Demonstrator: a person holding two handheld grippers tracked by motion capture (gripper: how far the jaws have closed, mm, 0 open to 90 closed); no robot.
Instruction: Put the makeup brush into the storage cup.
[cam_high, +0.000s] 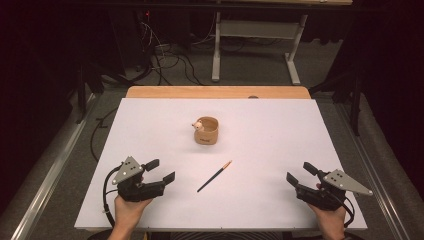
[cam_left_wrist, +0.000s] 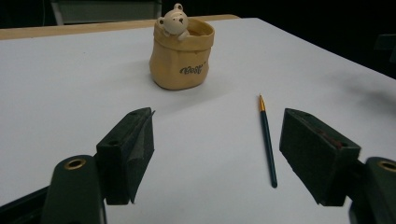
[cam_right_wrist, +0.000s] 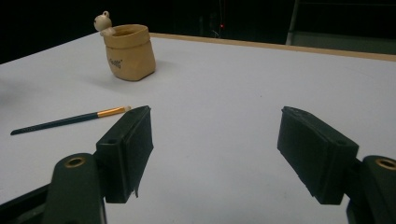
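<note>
Both grippers held spread and empty, brush lying between them.

The black left gripper (cam_high: 161, 170) and black right gripper (cam_high: 300, 173) were held with jaws wide apart near the front of the white table sheet (cam_high: 280, 135). A thin dark brush with a gold ferrule (cam_high: 214, 176) was seen flat between them, nearer the left; beyond it stood a tan bear-trimmed pot (cam_high: 207, 131).

A white sheet (cam_high: 270, 150) covers most of the tabletop (cam_high: 215, 92), whose wooden far edge shows as a strip above it. Beyond that, at the top centre of the frame, stands a white metal table frame (cam_high: 255, 35). Loose cables (cam_high: 165, 60) tangle on the grey floor at upper left.
</note>
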